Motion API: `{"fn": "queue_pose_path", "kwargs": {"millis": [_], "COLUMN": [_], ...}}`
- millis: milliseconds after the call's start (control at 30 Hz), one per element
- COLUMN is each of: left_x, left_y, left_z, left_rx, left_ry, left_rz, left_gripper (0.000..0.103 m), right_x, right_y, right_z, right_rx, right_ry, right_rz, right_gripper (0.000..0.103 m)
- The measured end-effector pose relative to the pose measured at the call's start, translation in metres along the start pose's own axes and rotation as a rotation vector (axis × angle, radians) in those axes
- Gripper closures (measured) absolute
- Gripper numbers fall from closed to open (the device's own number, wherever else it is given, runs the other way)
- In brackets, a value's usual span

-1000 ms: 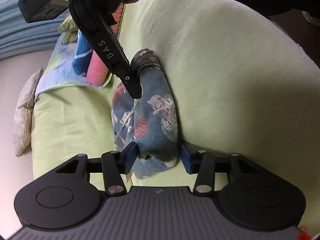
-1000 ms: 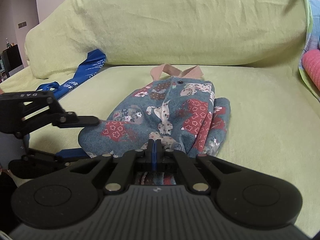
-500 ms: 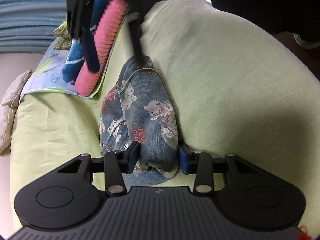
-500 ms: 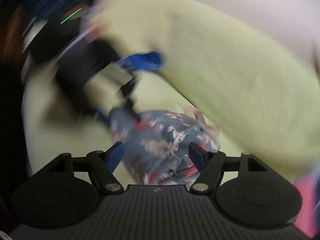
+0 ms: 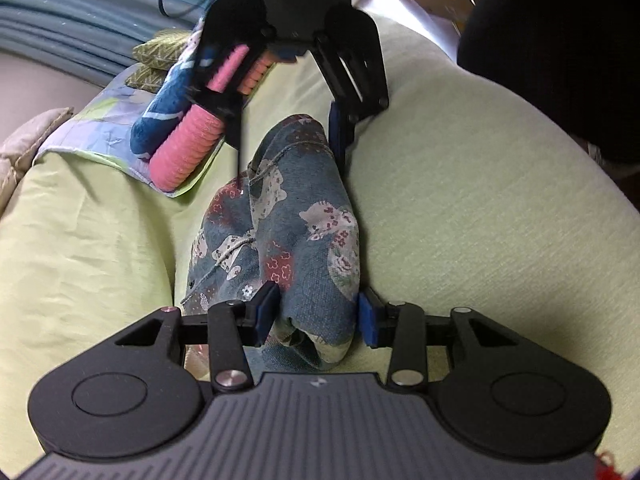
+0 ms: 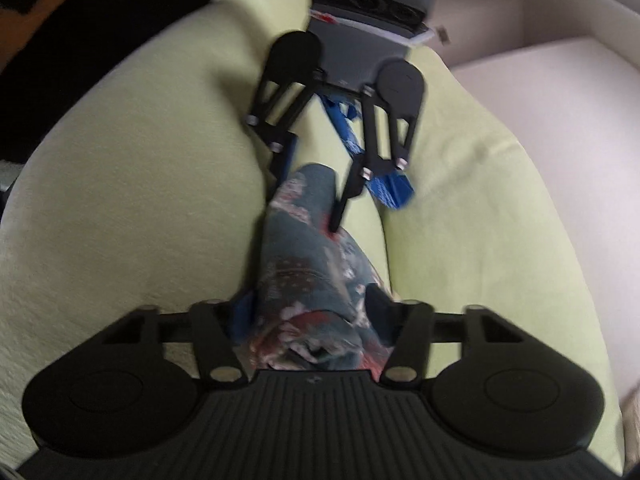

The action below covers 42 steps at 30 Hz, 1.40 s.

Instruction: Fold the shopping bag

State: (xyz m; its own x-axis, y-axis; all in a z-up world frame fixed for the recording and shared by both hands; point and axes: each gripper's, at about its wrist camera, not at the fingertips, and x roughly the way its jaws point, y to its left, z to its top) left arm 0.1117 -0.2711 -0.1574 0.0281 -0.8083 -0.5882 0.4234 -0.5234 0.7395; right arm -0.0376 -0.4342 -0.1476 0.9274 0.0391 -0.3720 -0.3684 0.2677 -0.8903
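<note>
Nearest us in the left wrist view, our left gripper point(image 5: 316, 318) has its blue pads set apart on either side of the near end of the shopping bag point(image 5: 280, 236); the pad at nine o'clock presses into the cloth, the one at three o'clock sits just beside it, so the jaws are spread around the bundle, not clenched. The bag is a blue cloth roll printed with cats and red flowers, lying on the seat of the green sofa point(image 5: 480, 200), tight against the back cushion at three o'clock.

At twelve o'clock, past the bag's far end, our right gripper point(image 5: 290, 152) faces us, its fingers spread around that end of the roll. Its own view is blurred, yet the pads show on both sides of the cloth with a gap between them, jaws released and straddling the bag.

Farther off at eleven o'clock a pink ribbed roll point(image 5: 188, 148) and a blue patterned cloth point(image 5: 160, 120) rest on a pale printed cover. In the right wrist view a blue strap point(image 6: 394, 188) lies on the seat beyond the bag, at one o'clock.
</note>
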Motion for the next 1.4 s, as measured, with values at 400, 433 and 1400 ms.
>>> {"fn": "queue_pose_path", "kwargs": {"millis": [400,433,1400], "left_x": [-0.004,-0.007,-0.014], "left_y": [0.027,0.027,0.064], "left_z": [-0.002,-0.001,-0.023], "left_rx": [-0.384,-0.412,-1.026], "left_ry": [-0.004,-0.003,0.035], "left_rz": [-0.067,-0.071,-0.227], "left_gripper": [0.055,0.055,0.05], "right_x": [0.021,0.02,0.05], "right_y": [-0.073,-0.077,-0.099], "right_z": [0.013,0.015,-0.095], "right_rx": [0.827,0.869,2.043], "right_ry": [0.12,0.131,0.248], "right_rz": [0.251,0.27,0.751], "right_gripper": [0.066,0.066,0.067]}}
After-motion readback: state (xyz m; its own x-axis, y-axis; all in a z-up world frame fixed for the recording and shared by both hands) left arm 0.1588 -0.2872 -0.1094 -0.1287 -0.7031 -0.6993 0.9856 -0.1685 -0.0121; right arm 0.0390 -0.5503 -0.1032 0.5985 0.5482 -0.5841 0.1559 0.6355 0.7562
